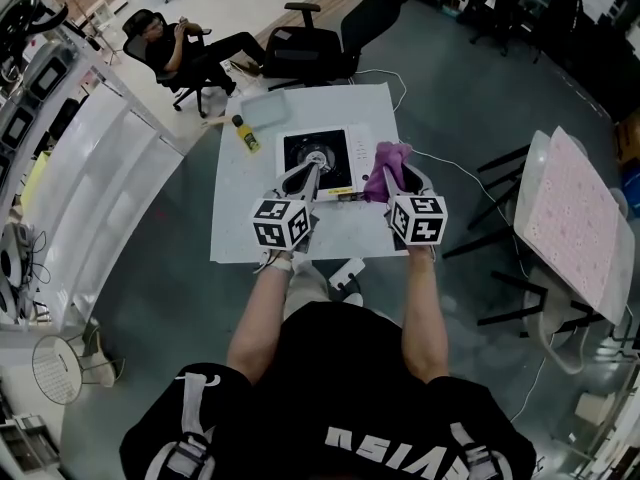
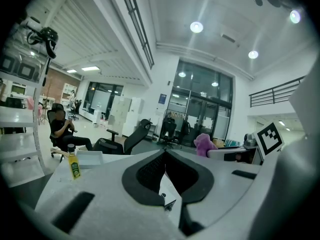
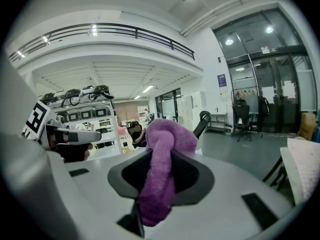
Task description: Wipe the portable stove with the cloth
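The purple cloth (image 3: pixel 161 164) is clamped between the jaws of the right gripper (image 1: pixel 392 175), bunched above the tips and hanging below. In the head view it is seen at the right edge of the portable stove (image 1: pixel 318 156) on the white tabletop (image 1: pixel 240 223). The jaws of the left gripper (image 2: pixel 165 153) are met at the tips, with nothing held.

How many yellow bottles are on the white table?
1: the yellow bottle stands at the table's left side, beside the portable stove. Others could be hidden.
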Demonstrator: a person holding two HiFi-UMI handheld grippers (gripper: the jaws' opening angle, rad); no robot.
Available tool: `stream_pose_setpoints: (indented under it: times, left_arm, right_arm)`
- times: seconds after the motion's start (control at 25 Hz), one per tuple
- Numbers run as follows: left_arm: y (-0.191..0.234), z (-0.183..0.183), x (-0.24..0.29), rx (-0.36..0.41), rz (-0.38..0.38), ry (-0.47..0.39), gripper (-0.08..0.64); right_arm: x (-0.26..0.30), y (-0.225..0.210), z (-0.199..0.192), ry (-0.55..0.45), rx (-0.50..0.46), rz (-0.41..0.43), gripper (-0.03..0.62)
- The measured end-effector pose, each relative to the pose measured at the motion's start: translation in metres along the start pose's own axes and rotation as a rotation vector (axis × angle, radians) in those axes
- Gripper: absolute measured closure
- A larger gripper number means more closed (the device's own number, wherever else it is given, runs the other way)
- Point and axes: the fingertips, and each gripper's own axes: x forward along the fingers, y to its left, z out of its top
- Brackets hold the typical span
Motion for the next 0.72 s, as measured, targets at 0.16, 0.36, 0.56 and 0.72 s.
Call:
stream_pose_setpoints:
  times: [0.16, 0.36, 0.56, 0.72]
  left_arm:
    - [0.0008, 0.0026, -0.0025, -0.002, -0.005, -0.004, 0.551]
    - [0.0034, 0.0032, -0.0036, -0.004, -0.003, -0.008, 0.551]
    - [0.0057, 0.0044, -0.0061, -0.011, -0.001, -0.012, 0.551]
    - [0.0079, 0.0036, -0.0074, -0.013, 0.0, -0.013, 0.551]
  right_arm:
    - [-0.0011, 0.0021, 0.0034, -0.008, -0.002, -0.004, 0.485]
    - [-0.0009, 0.0041, 0.0035, -0.007, -0.011, -0.005, 0.485]
    - [-0.0011, 0.0068, 0.0047, -0.004, -0.017, -0.003, 0.485]
    - [0.0005, 0.0088, 0.003, 0.0, -0.02, -0.001, 0.485]
